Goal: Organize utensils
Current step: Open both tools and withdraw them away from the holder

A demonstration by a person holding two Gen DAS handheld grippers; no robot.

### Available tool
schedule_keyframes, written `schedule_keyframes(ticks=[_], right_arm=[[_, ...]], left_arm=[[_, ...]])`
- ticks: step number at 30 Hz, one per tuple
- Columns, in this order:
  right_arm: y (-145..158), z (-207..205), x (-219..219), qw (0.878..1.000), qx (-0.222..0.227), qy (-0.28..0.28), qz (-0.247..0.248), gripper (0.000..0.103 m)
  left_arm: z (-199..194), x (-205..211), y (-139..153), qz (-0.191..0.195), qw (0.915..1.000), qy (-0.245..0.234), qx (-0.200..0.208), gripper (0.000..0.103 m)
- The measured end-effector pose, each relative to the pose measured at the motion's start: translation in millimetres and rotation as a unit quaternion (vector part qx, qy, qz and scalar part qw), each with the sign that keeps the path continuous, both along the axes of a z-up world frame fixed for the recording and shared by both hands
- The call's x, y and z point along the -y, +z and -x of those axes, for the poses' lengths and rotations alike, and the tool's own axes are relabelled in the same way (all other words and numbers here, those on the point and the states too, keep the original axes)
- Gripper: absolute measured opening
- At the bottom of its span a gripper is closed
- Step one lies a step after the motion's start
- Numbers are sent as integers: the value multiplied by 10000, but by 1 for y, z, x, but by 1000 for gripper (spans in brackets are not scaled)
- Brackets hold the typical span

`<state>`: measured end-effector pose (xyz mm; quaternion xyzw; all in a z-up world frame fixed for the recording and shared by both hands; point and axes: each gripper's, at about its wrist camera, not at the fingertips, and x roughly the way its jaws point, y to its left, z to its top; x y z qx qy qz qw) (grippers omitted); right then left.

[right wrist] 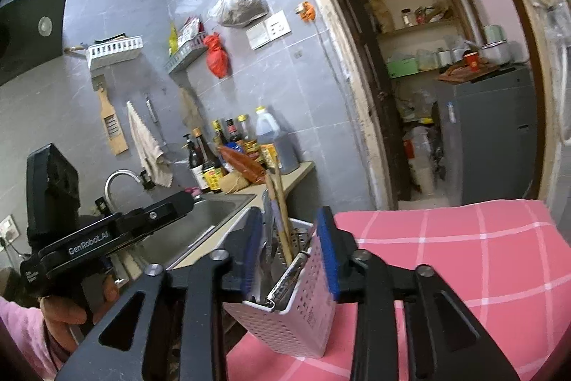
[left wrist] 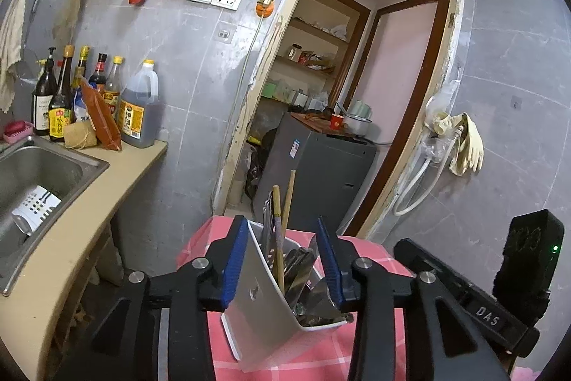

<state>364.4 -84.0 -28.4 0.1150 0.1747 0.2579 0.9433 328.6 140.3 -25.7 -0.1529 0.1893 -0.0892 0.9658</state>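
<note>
Utensils (left wrist: 282, 238) standing gathered in white caddy (left wrist: 264, 302) on desk (right wrist: 464, 256); left hand-held gripper (left wrist: 282, 259) and right hand-held gripper (right wrist: 292, 256) parted, clear of it (job seemingly near done).

Left gripper (left wrist: 283, 259) jaws apart, blue pads (left wrist: 233, 259) flanking the white utensil holder (left wrist: 257, 302); left pad looks just off the holder wall, possibly touching, hard to tell at this angle. Holder sits on the pink checked cloth (left wrist: 310, 356) and appears tilted toward the camera. Inside: wooden chopsticks (left wrist: 288, 199) sticking up, metal utensils (left wrist: 299, 266) lower down. Right gripper (left wrist: 474, 295) body is at lower right, green LED lit. Steel sink (left wrist: 39, 166) on the left with another white perforated holder (left wrist: 35, 207) lying in it; sauce bottles (left wrist: 96, 95) on the counter behind
</note>
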Motion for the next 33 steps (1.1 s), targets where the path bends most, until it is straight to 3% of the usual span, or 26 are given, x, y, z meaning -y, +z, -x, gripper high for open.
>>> schedule_keyframes(ticks=[6,10,19,27,33], right_arm=[[15,18,11,9988,2,-481,78,52],[24,33,23,9967,-61,-800,78,66],[40,76,51,9917,-57,-1252,276,88],[54,128,67,9875,16,-1480,550,101],[53,173,80,9849,-110,-1576,702,101]], left_arm=[[14,2,12,-254,9997,56,3,58],[24,6,19,-436,9990,88,-44,78],[62,20,33,-635,9980,79,17,99],[108,36,39,-693,9975,110,16,103],[153,48,37,-721,9972,170,-57,103]])
